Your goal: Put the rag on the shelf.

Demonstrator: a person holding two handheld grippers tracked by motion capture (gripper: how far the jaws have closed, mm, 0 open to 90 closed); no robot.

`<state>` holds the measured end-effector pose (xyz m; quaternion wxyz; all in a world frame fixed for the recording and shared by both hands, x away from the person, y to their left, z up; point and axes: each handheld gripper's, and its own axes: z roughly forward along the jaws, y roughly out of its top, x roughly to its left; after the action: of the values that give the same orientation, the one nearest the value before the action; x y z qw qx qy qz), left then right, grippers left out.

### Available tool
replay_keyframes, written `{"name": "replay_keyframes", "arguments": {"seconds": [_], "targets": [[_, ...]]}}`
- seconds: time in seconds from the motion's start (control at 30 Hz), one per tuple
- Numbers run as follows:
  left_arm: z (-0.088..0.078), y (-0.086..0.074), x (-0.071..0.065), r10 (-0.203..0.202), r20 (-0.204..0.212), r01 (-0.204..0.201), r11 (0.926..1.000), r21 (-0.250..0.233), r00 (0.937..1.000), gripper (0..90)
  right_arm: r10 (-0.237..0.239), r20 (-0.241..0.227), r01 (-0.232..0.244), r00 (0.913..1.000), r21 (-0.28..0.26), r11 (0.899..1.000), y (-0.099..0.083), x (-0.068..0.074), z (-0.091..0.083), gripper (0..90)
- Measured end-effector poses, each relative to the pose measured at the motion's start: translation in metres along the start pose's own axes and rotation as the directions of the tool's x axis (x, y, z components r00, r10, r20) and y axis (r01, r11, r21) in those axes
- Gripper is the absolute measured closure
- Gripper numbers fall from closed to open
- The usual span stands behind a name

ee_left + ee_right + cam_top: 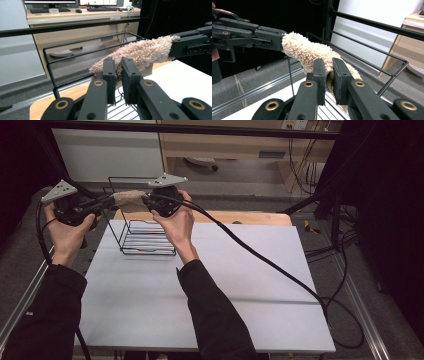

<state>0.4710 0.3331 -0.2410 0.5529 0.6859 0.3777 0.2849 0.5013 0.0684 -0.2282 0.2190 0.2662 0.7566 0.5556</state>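
A fuzzy beige cloth (129,200) hangs stretched level between my two grippers, above the black wire rack (145,240). My left gripper (111,200) is shut on its left end, and my right gripper (146,200) is shut on its right end. In the left gripper view the jaws (118,68) pinch the near end of the cloth (140,52), while the right gripper (173,47) clamps the far end. The right gripper view mirrors this: its jaws (329,71) pinch the cloth (304,50), and the left gripper (279,38) grips the other end.
The wire rack stands at the back left of the white table top (225,285), its top rail (367,52) just behind the cloth. A black cable (260,257) trails from the right gripper across the table to the right edge. A wooden desk stands beyond.
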Motion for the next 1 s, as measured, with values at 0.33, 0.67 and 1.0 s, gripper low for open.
{"name": "replay_keyframes", "arguments": {"seconds": [0.33, 0.67, 1.0], "targets": [[-0.009, 0.023, 0.003, -0.057, 0.011, 0.057, 0.9984, -0.002, 0.9983, 75.0, 0.011, -0.015, -0.011, 0.9998, -0.001, 1.000, -0.006, -0.002, -0.001, 82.5], [0.000, 0.035, -0.001, -0.069, 0.001, 0.069, 0.9937, 0.089, 0.9976, 89.5, -0.004, -0.019, 0.004, 0.9998, 0.009, 1.000, -0.009, -0.001, -0.002, 82.2], [-0.002, 0.017, -0.002, -0.043, 0.055, 0.034, 0.9879, 0.151, 0.9975, 89.6, -0.019, -0.025, 0.019, 0.9995, 0.015, 1.000, -0.013, -0.001, -0.001, 79.1]]}}
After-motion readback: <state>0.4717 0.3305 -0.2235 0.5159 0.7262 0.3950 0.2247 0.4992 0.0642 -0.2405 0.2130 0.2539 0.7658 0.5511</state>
